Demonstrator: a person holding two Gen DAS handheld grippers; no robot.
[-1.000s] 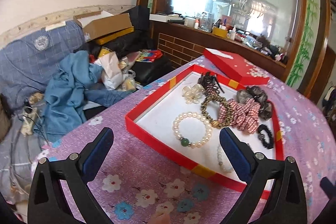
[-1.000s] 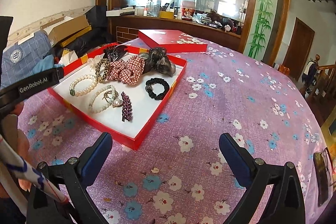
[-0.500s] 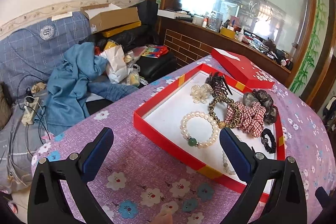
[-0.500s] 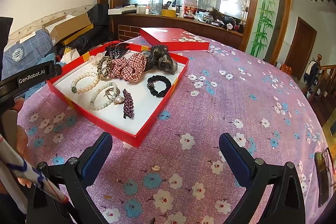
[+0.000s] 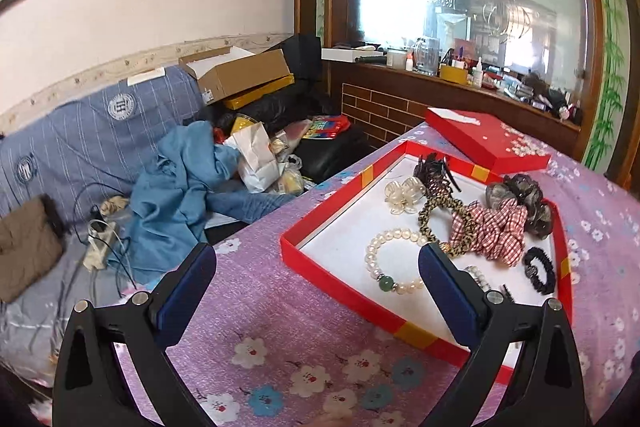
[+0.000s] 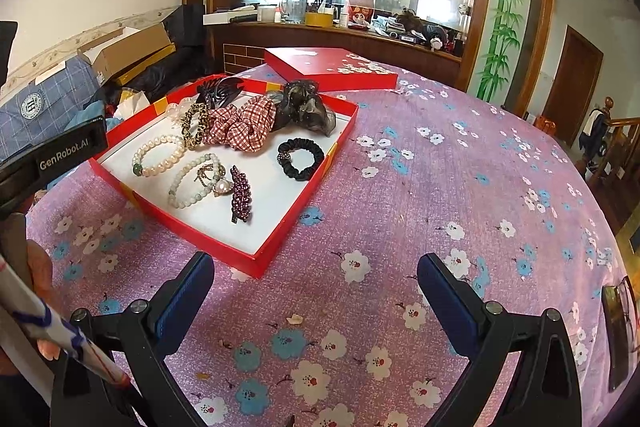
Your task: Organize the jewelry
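A red box (image 6: 276,239) with a white floor lies on the purple flowered table (image 6: 440,187); its rim also shows in the left wrist view (image 5: 340,291). In it lie a pearl bracelet (image 6: 158,155) (image 5: 394,261), a pale bead bracelet (image 6: 192,183), a purple clip (image 6: 240,195), a black scrunchie (image 6: 300,159) (image 5: 540,271), a red checked scrunchie (image 6: 240,129) (image 5: 488,227), a leopard hair tie (image 6: 196,125) and a black claw clip (image 6: 220,89). My left gripper (image 5: 316,283) is open and empty above the box's near-left edge. My right gripper (image 6: 316,287) is open and empty before the box's near corner.
The red lid (image 6: 328,67) lies behind the box. A cluttered sofa (image 5: 120,167) with clothes and cardboard boxes stands left of the table. A wooden ledge with bottles (image 6: 340,27) runs under the mirror. A dark object (image 6: 620,331) lies at the table's right edge.
The left gripper has risen and turned left, so the box now sits further right in its view. The right gripper has moved slightly; both stay open.
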